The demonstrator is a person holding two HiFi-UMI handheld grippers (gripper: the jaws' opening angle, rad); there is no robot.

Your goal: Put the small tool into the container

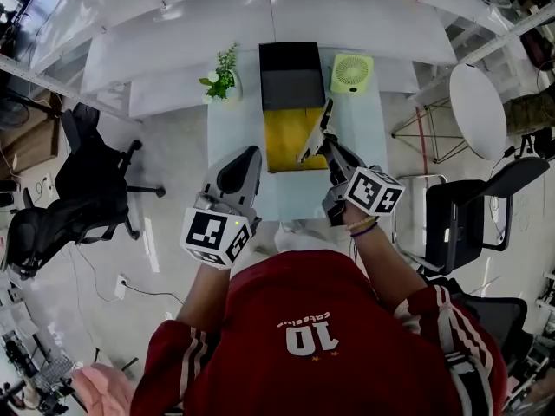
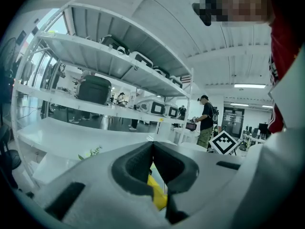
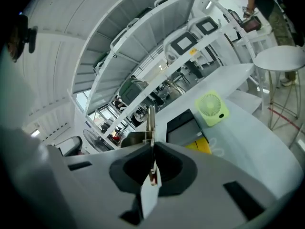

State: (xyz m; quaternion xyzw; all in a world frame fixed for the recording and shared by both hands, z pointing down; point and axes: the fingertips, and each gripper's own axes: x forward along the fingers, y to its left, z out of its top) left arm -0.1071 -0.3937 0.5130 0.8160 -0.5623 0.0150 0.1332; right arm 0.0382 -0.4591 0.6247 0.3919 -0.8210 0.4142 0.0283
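Note:
A black container [image 1: 291,76] with a grey inside stands at the far middle of the pale table [image 1: 232,141], with a yellow sheet [image 1: 286,137] lying in front of it. My right gripper [image 1: 332,156] is shut on a thin metal tool [image 1: 314,133] that sticks up and forward over the yellow sheet's right edge. In the right gripper view the tool [image 3: 150,123] rises from the closed jaws of my right gripper [image 3: 151,149], a white tag hangs below, and the container [image 3: 183,125] lies beyond. My left gripper [image 1: 246,161] hovers at the table's left front, shut with nothing in it [image 2: 152,149].
A potted plant [image 1: 222,74] stands left of the container and a green fan [image 1: 351,74] right of it. White shelving runs behind the table. Office chairs [image 1: 82,180] stand on the left and right, and a round white table [image 1: 477,107] stands at the right.

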